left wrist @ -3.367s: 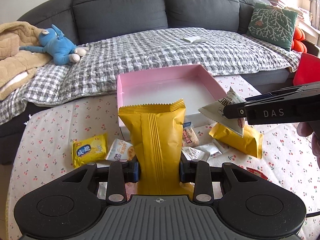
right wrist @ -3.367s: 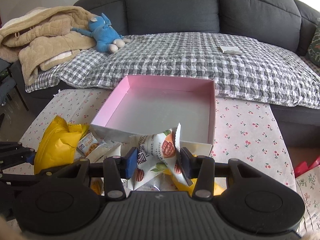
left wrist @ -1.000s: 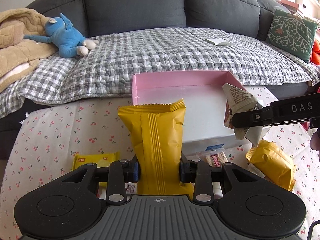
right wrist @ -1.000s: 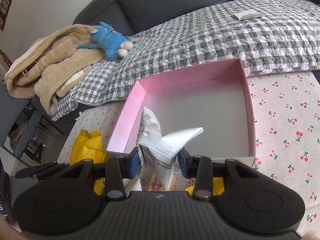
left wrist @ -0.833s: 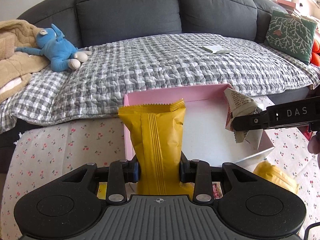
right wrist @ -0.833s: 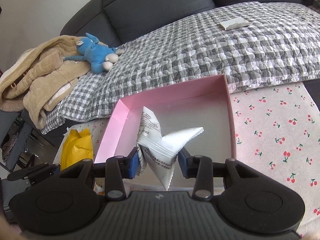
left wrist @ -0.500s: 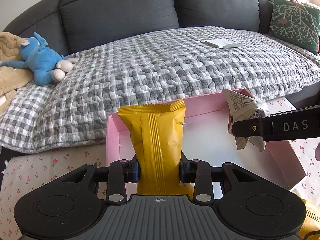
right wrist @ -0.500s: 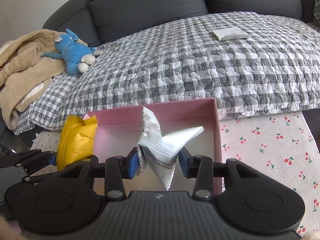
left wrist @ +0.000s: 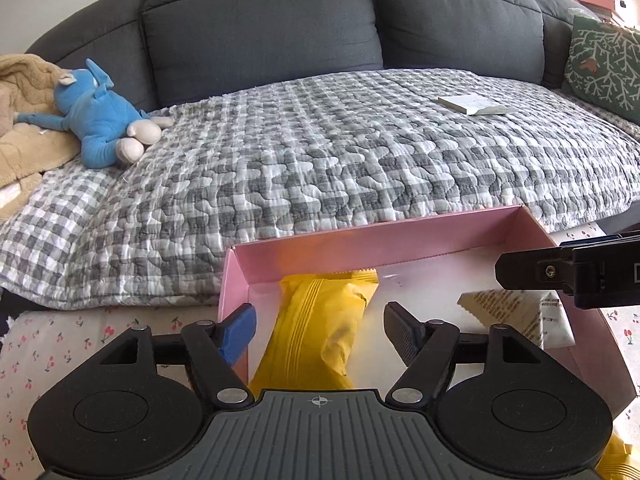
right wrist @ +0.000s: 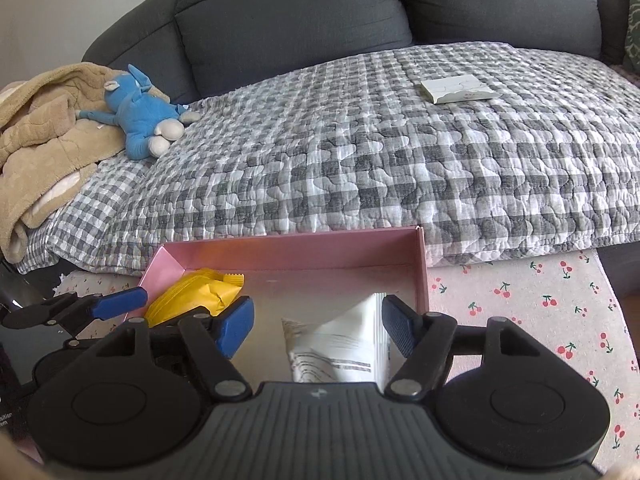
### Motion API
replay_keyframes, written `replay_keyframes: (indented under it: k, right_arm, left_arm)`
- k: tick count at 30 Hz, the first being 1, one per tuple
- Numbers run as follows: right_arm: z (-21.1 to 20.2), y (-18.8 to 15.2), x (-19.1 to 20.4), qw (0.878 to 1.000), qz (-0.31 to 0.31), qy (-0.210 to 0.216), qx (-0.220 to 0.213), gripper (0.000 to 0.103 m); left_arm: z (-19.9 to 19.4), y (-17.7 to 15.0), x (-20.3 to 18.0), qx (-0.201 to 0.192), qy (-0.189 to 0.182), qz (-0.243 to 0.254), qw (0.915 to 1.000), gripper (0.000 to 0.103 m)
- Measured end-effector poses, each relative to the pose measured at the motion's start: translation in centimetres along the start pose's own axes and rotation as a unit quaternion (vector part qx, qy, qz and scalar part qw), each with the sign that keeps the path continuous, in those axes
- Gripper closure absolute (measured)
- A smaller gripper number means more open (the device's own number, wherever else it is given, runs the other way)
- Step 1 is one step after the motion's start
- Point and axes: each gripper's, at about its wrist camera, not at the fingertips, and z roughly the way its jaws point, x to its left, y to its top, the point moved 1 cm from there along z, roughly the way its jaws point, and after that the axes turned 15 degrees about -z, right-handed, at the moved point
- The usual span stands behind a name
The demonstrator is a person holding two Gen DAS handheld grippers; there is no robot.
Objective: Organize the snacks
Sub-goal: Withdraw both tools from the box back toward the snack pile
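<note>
Because both snacks belong in the pink box (left wrist: 400, 240), the left gripper (left wrist: 318, 322) and right gripper (right wrist: 318, 320) are opening wide, letting the yellow bag (left wrist: 320, 320) and white packet (right wrist: 340, 344) drop inside.

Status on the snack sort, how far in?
Done: yellow packet and white packet lie in the pink box. In hand: nothing; left claw and right claw are opening, pads clear of both. Left: another yellow packet outside the box; further leftovers aren't visible.
</note>
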Motion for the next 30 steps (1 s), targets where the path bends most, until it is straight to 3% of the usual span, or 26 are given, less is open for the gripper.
replay_keyframes:
  k: [16,24,30]
  right_arm:
    - [-7.1,-2.3,3.2,0.999,-0.047,-0.003,-0.021,0.001]
    - [-9.6,-4.5,5.0,0.996,-0.078,-0.006,-0.029,0.0]
    - [-10.6,-6.2,5.9,0.995,-0.094,-0.006,-0.028,0.0]
  left_arm:
    - [-8.2,-2.5,1.8,0.017,-0.035,-0.003,0.9992,0.013]
    - [-11.4,-5.4,3.5,0.037,-0.046,-0.012,0.9982,0.008]
    - [-13.3,-7.4,4.5,0.042,-0.037,0.006,0.9984,0.007]
